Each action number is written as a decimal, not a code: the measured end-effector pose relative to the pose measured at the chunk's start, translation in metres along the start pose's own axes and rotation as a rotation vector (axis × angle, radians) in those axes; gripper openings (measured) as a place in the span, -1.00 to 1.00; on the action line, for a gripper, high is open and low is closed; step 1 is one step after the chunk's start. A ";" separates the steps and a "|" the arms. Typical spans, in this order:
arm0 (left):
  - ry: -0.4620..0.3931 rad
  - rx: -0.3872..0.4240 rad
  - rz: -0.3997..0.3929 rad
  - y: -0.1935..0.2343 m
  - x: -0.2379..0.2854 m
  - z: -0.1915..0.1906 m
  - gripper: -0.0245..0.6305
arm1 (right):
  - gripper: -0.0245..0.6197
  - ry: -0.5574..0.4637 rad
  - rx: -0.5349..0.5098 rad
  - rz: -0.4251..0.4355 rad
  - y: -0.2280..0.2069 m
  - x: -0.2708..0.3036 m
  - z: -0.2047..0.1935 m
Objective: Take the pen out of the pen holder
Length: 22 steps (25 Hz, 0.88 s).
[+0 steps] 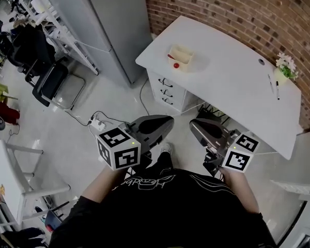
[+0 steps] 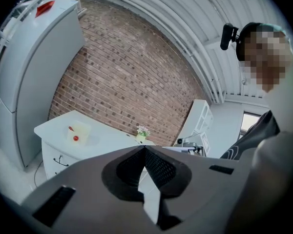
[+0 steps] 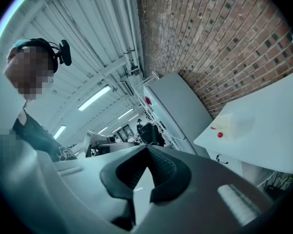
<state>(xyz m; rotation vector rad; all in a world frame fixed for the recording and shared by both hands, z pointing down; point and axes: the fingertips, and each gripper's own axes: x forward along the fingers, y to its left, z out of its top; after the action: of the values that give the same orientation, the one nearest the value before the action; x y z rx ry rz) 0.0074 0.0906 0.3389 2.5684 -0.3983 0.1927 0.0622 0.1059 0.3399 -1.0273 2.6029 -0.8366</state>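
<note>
A cream pen holder (image 1: 181, 57) stands on the white desk (image 1: 227, 81) near its left end, with a red-tipped item at its front; it also shows small in the left gripper view (image 2: 79, 132) and the right gripper view (image 3: 229, 126). Two dark pens (image 1: 277, 90) lie on the desk beside a small flower vase (image 1: 285, 68). My left gripper (image 1: 163, 123) and right gripper (image 1: 196, 125) are held close to my body above the floor, well short of the desk. Both are shut with nothing between the jaws; the tips meet in each gripper view (image 2: 144, 147) (image 3: 147, 148).
A brick wall (image 1: 237, 9) runs behind the desk. A tall grey cabinet (image 1: 108, 25) stands left of it. Drawers (image 1: 165, 89) sit under the desk's left end. A power strip (image 1: 97, 123) with cables lies on the floor; a black chair (image 1: 54, 81) and white chair (image 1: 15, 174) stand at left.
</note>
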 end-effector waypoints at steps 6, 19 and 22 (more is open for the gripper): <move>0.027 -0.029 0.006 0.060 0.019 0.023 -0.92 | -0.91 0.009 0.038 -0.028 -0.045 0.040 0.019; 0.060 -0.085 0.007 0.162 0.036 0.052 -0.92 | -0.91 0.046 0.049 -0.075 -0.110 0.113 0.045; 0.052 -0.090 0.002 0.171 0.038 0.059 -0.91 | -0.91 0.050 0.047 -0.078 -0.115 0.121 0.048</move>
<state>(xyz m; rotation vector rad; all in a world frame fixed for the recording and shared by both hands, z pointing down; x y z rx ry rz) -0.0073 -0.0893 0.3798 2.4696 -0.3810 0.2362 0.0568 -0.0654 0.3681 -1.1156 2.5852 -0.9483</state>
